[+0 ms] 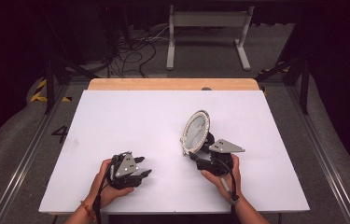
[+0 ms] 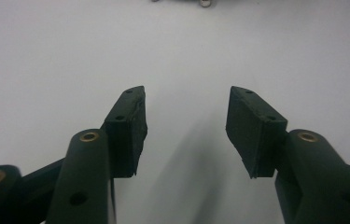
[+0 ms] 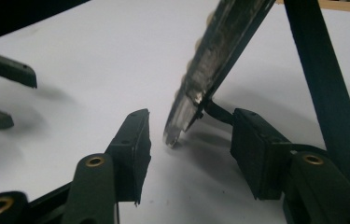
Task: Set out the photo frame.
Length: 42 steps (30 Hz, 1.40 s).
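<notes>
An oval frame [image 1: 196, 130] with a beaded rim stands tilted on the white board, propped by a dark back leg [image 3: 322, 79]. In the right gripper view its edge [image 3: 214, 56] slants down to a lower tip between my right gripper's [image 3: 189, 119] jaws, and neither pad touches it. The right gripper [image 1: 196, 154] sits just in front of the frame's base, open. My left gripper [image 1: 143, 166] rests low at the front left, jaws pointing right. It is open [image 2: 185, 93] with bare board between the pads. Its jaws [image 3: 4, 93] also show at the left of the right gripper view.
The white board [image 1: 116, 121] covers the table, with a wooden strip [image 1: 172, 84] along the far edge. Beyond it on the floor are a white metal stand [image 1: 207, 28] and loose cables [image 1: 130, 51]. Bare board stretches left of and behind the frame.
</notes>
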Available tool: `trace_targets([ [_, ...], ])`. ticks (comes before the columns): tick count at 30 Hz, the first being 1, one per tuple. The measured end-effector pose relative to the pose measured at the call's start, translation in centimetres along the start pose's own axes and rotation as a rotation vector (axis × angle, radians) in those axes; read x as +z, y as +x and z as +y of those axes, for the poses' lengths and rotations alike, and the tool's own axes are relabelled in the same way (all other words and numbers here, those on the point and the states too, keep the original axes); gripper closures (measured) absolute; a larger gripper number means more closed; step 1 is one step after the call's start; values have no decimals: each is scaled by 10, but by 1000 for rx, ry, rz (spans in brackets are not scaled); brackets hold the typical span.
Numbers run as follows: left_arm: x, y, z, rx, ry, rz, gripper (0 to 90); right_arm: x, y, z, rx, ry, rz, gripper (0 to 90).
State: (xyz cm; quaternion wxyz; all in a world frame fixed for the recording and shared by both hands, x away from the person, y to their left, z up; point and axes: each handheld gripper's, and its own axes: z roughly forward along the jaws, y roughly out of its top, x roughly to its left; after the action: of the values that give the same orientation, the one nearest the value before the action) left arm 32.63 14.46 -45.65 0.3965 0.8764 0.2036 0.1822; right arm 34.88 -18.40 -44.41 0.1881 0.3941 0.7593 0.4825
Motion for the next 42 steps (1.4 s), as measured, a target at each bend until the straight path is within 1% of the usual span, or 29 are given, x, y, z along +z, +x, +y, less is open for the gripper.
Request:
trace_targets([
  [2, -2, -1, -2, -12, 3, 3, 443, 3, 1, 2, 6, -5, -9, 471],
  [4, -5, -1, -4, -35, -7, 25, 389, 5, 1, 5, 22, -17, -6, 469],
  [5, -7, -1, -5, -48, -14, 27, 372, 7, 2, 5, 26, -21, -7, 468],
  [6, -9, -1, -6, -57, -17, 41, 357, 8, 2, 6, 26, -19, -13, 467],
  [9, -12, 0, -8, -61, -15, 62, 311, 11, 2, 7, 28, -26, -19, 461],
  [11, -14, 0, -10, -64, -11, 68, 316, 13, 0, 8, 32, -28, -6, 457],
  [13, -15, -1, -12, -69, -7, 70, 318, 15, 1, 9, 28, -32, -11, 465],
  [16, -15, 0, -14, -68, 5, 73, 313, 18, 1, 10, 29, -45, -1, 477],
  [17, -15, 0, -14, -72, 4, 73, 311, 19, 0, 11, 37, -48, -1, 481],
  [18, -16, 0, -14, -77, 3, 75, 302, 20, -1, 10, 45, -50, 8, 482],
  [20, -16, 0, -14, -90, -3, 68, 289, 22, -3, 9, 58, -53, 6, 524],
  [23, -15, -1, -15, -82, 10, 72, 280, 22, -4, 9, 60, -57, -7, 589],
  [26, -14, 0, -15, -79, 15, 72, 277, 22, -6, 8, 66, -61, 7, 589],
  [27, -14, 0, -15, -82, 13, 67, 275, 21, -7, 8, 65, -61, 14, 594],
  [29, -14, 1, -14, -83, 14, 59, 274, 20, -7, 8, 62, -56, 13, 598],
  [31, -12, 1, -14, -86, 24, 48, 274, 18, -7, 8, 64, -51, 14, 603],
  [33, -10, 2, -14, -88, 29, 39, 269, 17, -8, 7, 55, -48, 19, 607],
  [34, -9, 2, -12, -85, 32, 38, 267, 17, -8, 7, 61, -49, 22, 611],
  [35, -7, 3, -12, -85, 31, 36, 263, 15, -8, 6, 52, -44, 24, 618],
  [39, -3, 4, -7, -79, 30, 21, 261, 10, -10, 5, 42, -33, 38, 642],
  [42, 1, 5, -2, -79, 27, 10, 258, 4, -11, 4, 51, -18, 50, 668],
])
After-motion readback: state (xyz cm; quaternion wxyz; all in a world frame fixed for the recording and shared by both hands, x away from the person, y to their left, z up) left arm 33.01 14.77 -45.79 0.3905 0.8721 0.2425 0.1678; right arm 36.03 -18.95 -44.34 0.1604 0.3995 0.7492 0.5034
